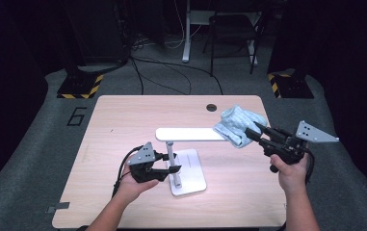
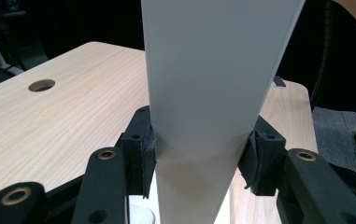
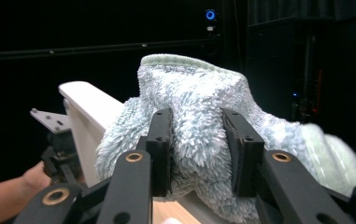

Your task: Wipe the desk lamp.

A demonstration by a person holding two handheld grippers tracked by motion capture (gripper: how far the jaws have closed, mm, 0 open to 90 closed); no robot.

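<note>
I take the white desk lamp (image 1: pixel 183 159) as my reference. It stands upright on its flat base near the front middle of the table (image 1: pixel 123 115), with its long head bar level and reaching out to the right.

My left gripper (image 1: pixel 164 168) is clenched on the lamp's post just above the base; in the left gripper view the pads press both sides of the white post (image 2: pixel 213 93), so the lamp is braced.

My right gripper (image 1: pixel 253 131) is at the far right end of the lamp head, grasping a fluffy pale blue-green cloth (image 1: pixel 239 124). The right gripper view shows the pile bulging between the pads (image 3: pixel 199 140), and the cloth (image 3: pixel 199 102) lies against the end of the head bar (image 3: pixel 89 100).

Judgement on progress: the work looks like wiping the lamp. Bracing is done, the cloth is in hand and in contact with the head's tip. I cannot tell how much of the bar is already wiped; the rest of the bar toward the post, and the post and base, look untouched by the cloth now, so I rate the job early to middle.

Surface: light wood-grain top, bare around the lamp, with a round cable hole (image 1: pixel 212 107) beyond the lamp head. Room: dark, grey floor, loose cables, yellow-black striped stand feet (image 1: pixel 80 86) and a chair (image 1: pixel 231 33) behind the table.
</note>
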